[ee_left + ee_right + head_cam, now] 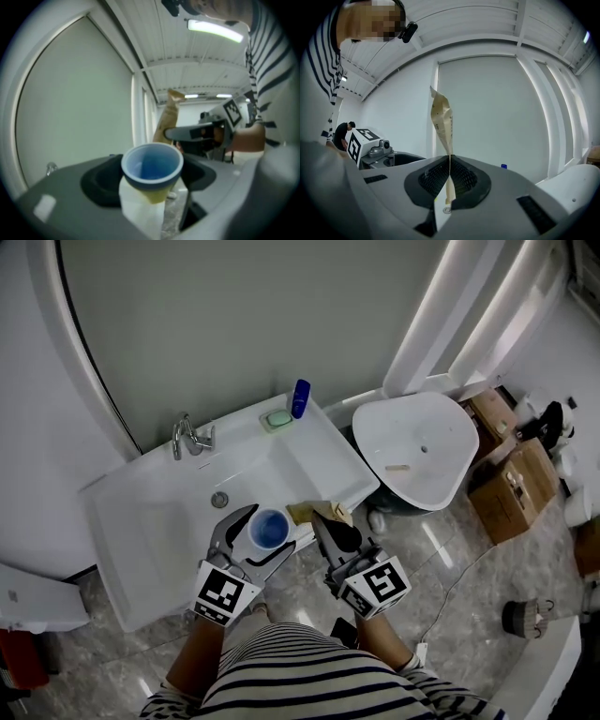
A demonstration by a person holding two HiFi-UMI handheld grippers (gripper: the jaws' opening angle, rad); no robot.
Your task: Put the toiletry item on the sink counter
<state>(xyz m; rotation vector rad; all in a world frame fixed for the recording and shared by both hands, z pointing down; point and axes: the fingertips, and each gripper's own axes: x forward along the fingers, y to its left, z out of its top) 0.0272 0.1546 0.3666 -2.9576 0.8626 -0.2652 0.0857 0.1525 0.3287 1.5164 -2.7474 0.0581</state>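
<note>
White sink worktop [314,456] is the largest item in the head view, and the faucet [192,437] at its back edge is taken as the reference. A toilet [422,451] stands well to the right of the faucet, past the end of the worktop. The left gripper [269,531] hangs in front of the faucet, over the near rim of the worktop. Its jaws stand wide and clasp a blue cup [269,526], upright and mouth up, with nothing visible inside. The right gripper [330,526] is in front of the faucet and further right than the left one. Its jaws are pinched tight on a flat tan packet [317,512] that sticks out past the jaw tips toward the worktop. Resting on the worktop to the right of the faucet, along the back edge, are a green soap dish [277,418] and a blue bottle [300,397], just beside each other. Status: 2 items in hand, 0 of them set down. Which of the 2 is the task's toiletry item cannot be told from the views. Neither appears to rest on the worktop, though the head view does not settle how high they are above it. Judged stage: carry done up to the rim, placement not yet made. Left to do: move the item over a bare part of the worktop right of the faucet, lower it until it is supported, part the jaws and draw back.
</note>
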